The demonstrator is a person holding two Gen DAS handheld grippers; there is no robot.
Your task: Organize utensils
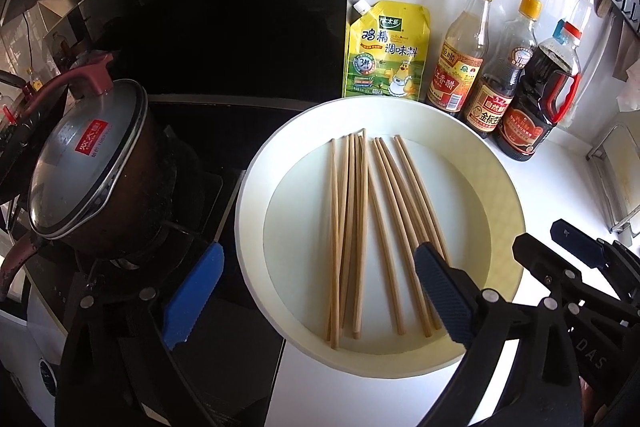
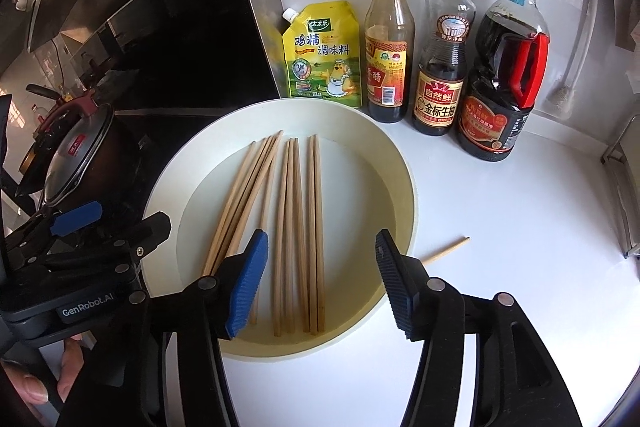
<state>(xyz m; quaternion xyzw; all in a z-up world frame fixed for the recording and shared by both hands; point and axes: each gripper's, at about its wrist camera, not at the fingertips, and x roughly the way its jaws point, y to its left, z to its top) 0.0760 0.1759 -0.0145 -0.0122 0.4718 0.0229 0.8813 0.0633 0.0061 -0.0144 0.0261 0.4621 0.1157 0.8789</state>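
A round cream tray (image 1: 252, 211) (image 2: 400, 179) sits on the white counter and holds several wooden chopsticks (image 1: 361, 207) (image 2: 316, 207), lying roughly parallel in loose groups. One more chopstick (image 2: 446, 251) lies on the counter just right of the tray. My left gripper (image 1: 320, 255) hovers over the tray's near left side, wide open with nothing between its fingers. My right gripper (image 2: 322, 239) stands open above the near ends of the chopsticks, and its pads press on none of them. Each gripper's body shows at the edge of the other view.
A dark pot with a glass lid (image 1: 88, 163) stands on the black stove left of the tray. Behind the tray are a yellow seasoning pouch (image 2: 320, 55) and three sauce bottles (image 2: 440, 59). A wire rack (image 1: 616, 179) is at far right. A hand (image 2: 60, 379) holds the left gripper.
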